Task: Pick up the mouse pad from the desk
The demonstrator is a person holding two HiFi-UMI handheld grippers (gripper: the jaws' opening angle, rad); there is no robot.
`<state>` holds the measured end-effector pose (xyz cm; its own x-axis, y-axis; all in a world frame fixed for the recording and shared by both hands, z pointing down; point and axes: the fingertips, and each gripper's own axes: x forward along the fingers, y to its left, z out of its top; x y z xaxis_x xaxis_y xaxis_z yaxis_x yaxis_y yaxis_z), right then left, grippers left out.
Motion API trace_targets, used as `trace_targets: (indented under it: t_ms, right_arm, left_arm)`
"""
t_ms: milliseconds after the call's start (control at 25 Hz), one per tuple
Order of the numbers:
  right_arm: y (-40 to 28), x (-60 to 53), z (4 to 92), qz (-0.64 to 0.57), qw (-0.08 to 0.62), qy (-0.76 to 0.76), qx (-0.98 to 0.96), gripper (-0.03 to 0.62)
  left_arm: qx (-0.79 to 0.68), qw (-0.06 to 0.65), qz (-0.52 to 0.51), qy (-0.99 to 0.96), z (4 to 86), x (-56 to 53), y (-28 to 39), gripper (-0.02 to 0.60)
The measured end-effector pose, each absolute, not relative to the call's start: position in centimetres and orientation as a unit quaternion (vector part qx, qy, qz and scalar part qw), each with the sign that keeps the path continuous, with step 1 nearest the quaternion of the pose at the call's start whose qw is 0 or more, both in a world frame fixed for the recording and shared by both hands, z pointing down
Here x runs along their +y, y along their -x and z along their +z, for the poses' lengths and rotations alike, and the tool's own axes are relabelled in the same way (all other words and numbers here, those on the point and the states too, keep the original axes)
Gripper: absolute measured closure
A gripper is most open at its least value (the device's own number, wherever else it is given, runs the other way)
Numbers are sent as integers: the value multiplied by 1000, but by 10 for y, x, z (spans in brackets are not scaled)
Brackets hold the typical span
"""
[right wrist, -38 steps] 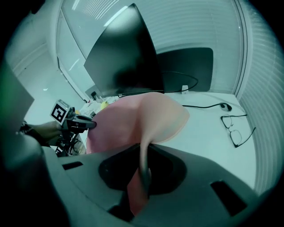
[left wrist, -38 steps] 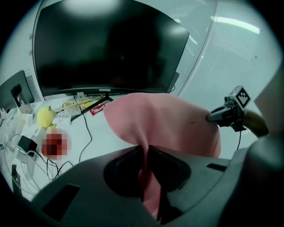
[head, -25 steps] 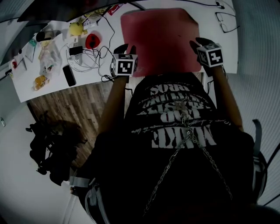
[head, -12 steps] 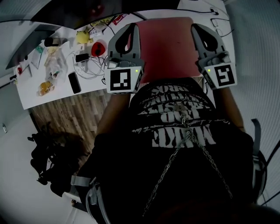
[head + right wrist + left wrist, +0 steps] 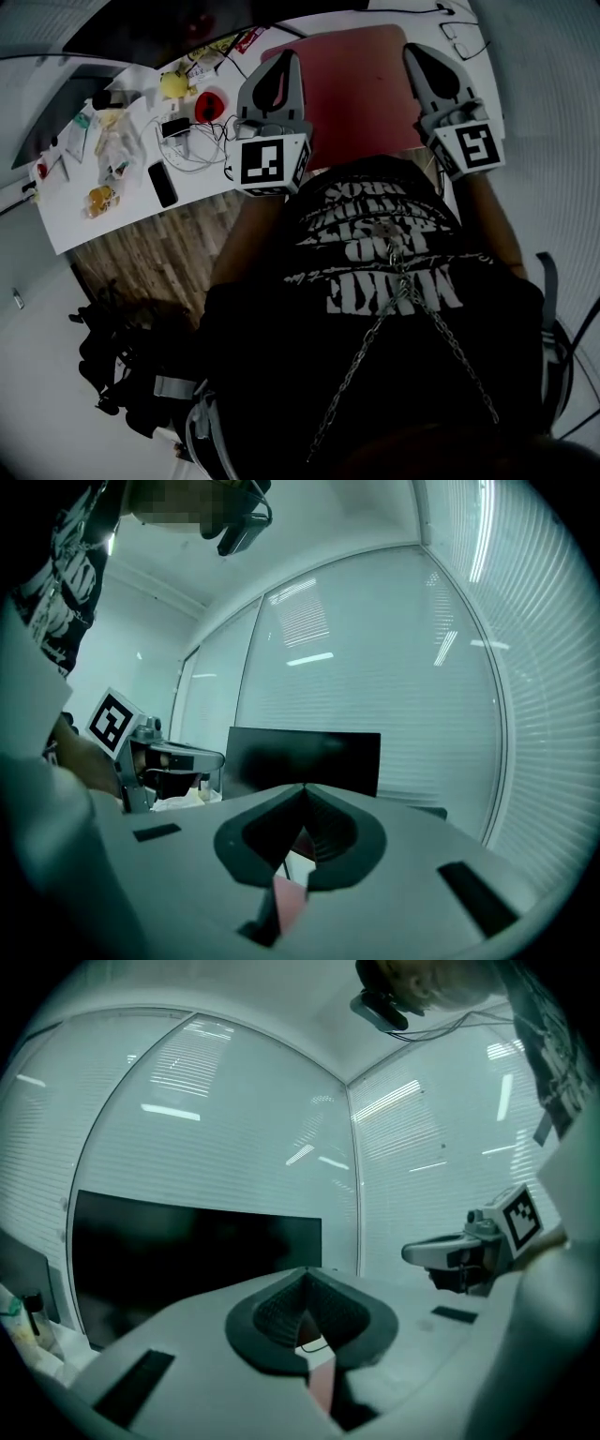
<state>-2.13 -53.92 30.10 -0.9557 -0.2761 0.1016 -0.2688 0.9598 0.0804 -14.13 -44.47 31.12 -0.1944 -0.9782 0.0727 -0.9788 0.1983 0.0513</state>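
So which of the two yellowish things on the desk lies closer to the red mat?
The rounded bright yellow one, beside the small red object; the orange-yellow packet lies at the left end of the desk.

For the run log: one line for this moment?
left gripper shut on mouse pad | right gripper shut on it | mouse pad held above desk

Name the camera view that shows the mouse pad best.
The head view: the red mouse pad shows almost whole there, spanning from the left gripper to the right gripper. Each gripper view shows only a thin red sliver of its edge pinched between that gripper's closed fingers.
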Motion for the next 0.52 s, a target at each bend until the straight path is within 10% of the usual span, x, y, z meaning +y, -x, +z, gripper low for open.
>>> trace_targets:
  t_ms: [520]
  right_arm:
    - [19, -511, 305, -26, 83, -170, -982, 594]
  left_arm:
    - [-746, 55, -11, -663, 317, -427, 140, 574]
